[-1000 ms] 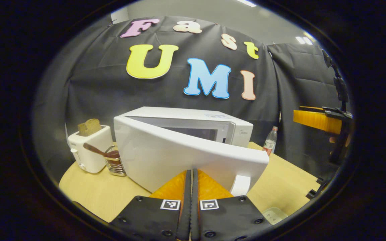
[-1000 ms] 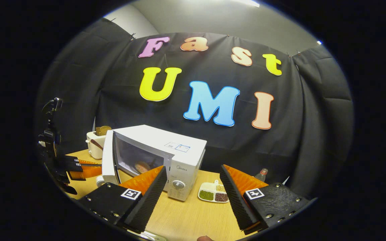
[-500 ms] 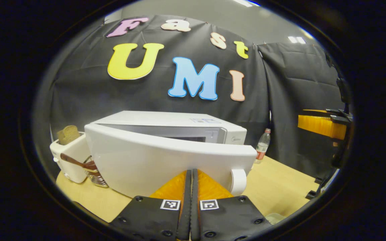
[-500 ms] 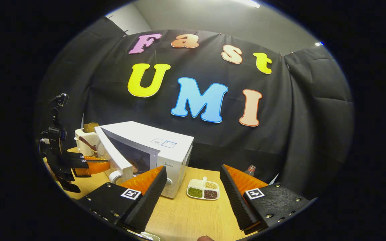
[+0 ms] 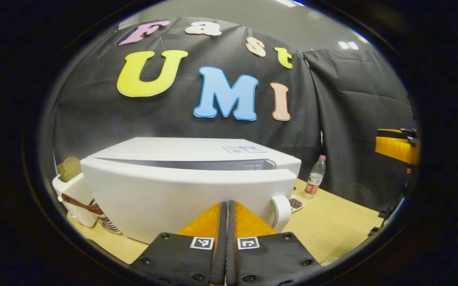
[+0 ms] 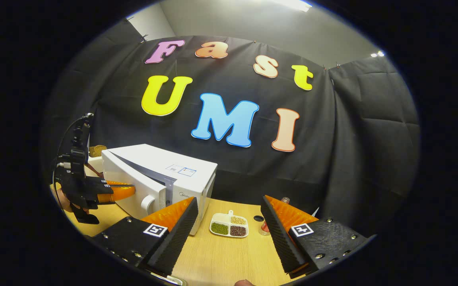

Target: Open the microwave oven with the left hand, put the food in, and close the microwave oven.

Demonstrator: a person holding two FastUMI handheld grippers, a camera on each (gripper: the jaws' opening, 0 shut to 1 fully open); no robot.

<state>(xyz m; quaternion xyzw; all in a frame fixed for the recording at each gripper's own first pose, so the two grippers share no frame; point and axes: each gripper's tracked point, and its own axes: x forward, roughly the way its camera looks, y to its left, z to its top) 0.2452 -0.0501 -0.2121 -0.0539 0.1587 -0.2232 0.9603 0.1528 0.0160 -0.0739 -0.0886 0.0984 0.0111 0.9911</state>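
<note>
**Microwave oven door nearly shut, final push underway**

The microwave oven (image 5: 197, 159) is standing on the surface (image 5: 332, 222), and its door (image 5: 181, 194) is sitting only a narrow gap off the body, so the task is looking close to finished: the closing is what remains, and the food is presumably inside, though the cavity is hidden at this angle. The left tool (image 5: 227, 206) is pointing at the door's outer face with its fingers pressed together and nothing between them; it seems to be pushing, though actual contact is hard to confirm. The right tool (image 6: 229, 222) is hovering wide open and empty, well apart from the oven.

The left gripper view is showing the door front, its round handle (image 5: 281, 211), a toaster (image 5: 74, 190) with bread, and a bottle (image 5: 315, 176). The right gripper view is giving the side angle: the remaining gap at the door's edge, the left tool (image 6: 127, 190) at the door, and a divided dish (image 6: 229, 226) of beans beside the oven.
</note>
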